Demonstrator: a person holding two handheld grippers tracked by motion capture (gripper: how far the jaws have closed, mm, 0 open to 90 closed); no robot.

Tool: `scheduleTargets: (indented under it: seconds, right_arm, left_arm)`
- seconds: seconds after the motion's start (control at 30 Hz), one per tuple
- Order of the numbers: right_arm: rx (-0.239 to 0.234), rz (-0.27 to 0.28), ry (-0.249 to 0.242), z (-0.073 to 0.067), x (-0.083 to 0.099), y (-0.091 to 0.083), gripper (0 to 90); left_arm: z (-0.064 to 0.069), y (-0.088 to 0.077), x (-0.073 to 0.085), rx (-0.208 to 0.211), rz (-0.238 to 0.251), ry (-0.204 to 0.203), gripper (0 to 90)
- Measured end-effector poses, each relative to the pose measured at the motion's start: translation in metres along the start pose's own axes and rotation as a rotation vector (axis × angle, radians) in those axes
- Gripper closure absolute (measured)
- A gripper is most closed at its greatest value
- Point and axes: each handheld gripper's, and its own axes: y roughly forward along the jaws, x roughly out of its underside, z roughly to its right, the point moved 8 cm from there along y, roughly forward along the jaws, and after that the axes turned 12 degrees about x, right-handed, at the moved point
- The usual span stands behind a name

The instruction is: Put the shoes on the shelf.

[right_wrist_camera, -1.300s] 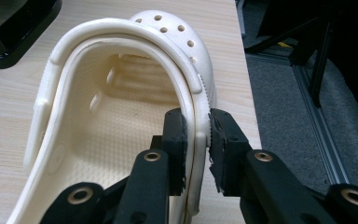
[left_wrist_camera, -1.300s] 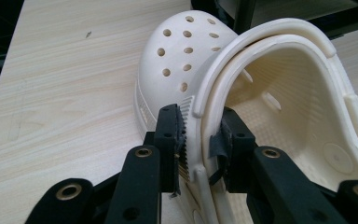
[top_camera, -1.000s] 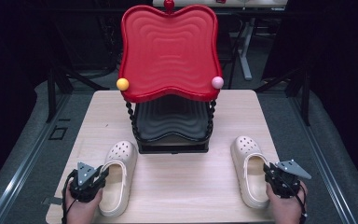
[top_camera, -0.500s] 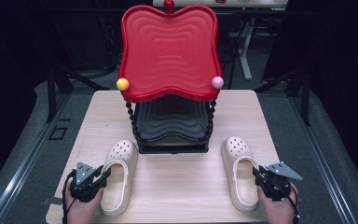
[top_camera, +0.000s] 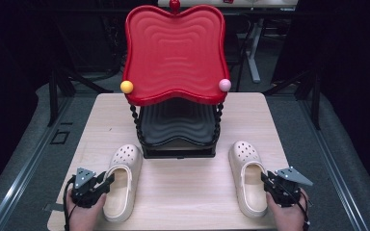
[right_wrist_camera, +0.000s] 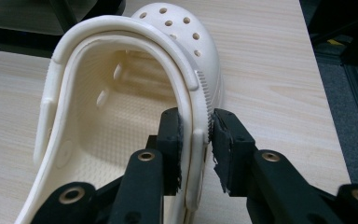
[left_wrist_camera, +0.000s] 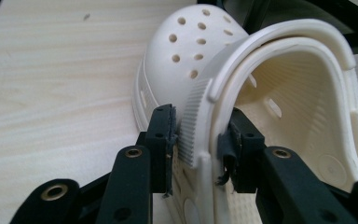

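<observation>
Two cream perforated clogs lie on the wooden table (top_camera: 183, 192), toes pointing away from me. The left clog (top_camera: 120, 180) sits at the front left and the right clog (top_camera: 247, 175) at the front right. My left gripper (top_camera: 105, 183) is shut on the left clog's outer side wall (left_wrist_camera: 193, 121), near the heel opening. Across the table, my right gripper (top_camera: 267, 180) is shut on the right clog's outer side wall (right_wrist_camera: 196, 126). In each gripper view one pad presses inside the shoe and the other outside: left gripper (left_wrist_camera: 198, 140), right gripper (right_wrist_camera: 196, 140).
A two-tier stand rises at the table's middle back: a red wavy tray (top_camera: 173, 53) on top with a yellow ball (top_camera: 126, 86) and a pink ball (top_camera: 224, 85), and a black tray (top_camera: 176, 127) below. Bare wood lies between the clogs. Dark floor surrounds the table.
My right gripper has slid the right clog to the left, closer to the table's middle. The left gripper and left clog have hardly moved.
</observation>
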Motion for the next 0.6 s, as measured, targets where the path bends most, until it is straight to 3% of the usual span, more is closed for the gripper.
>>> scheduleTargets:
  seconds: [0.1,0.17,0.4,0.6]
  right_arm:
    - [0.001,-0.011,0.007,0.0002,0.0003,0.0007,72.4]
    - [-0.001,-0.021,0.020,-0.0005,0.0005,0.0021,72.1]
    - [0.018,-0.031,0.007,-0.0015,-0.0004,0.0027,75.5]
    - [0.024,-0.037,0.049,0.0006,-0.0008,0.0023,76.6]
  left_arm:
    - [0.0005,0.0007,0.0001,-0.006,-0.002,0.012,67.7]
    - [-0.0001,0.0004,0.0001,-0.005,-0.004,-0.001,67.9]
    - [-0.0032,-0.0008,-0.0020,-0.031,0.004,-0.006,73.8]
    - [-0.0051,-0.0047,-0.0049,-0.049,0.017,-0.016,75.8]
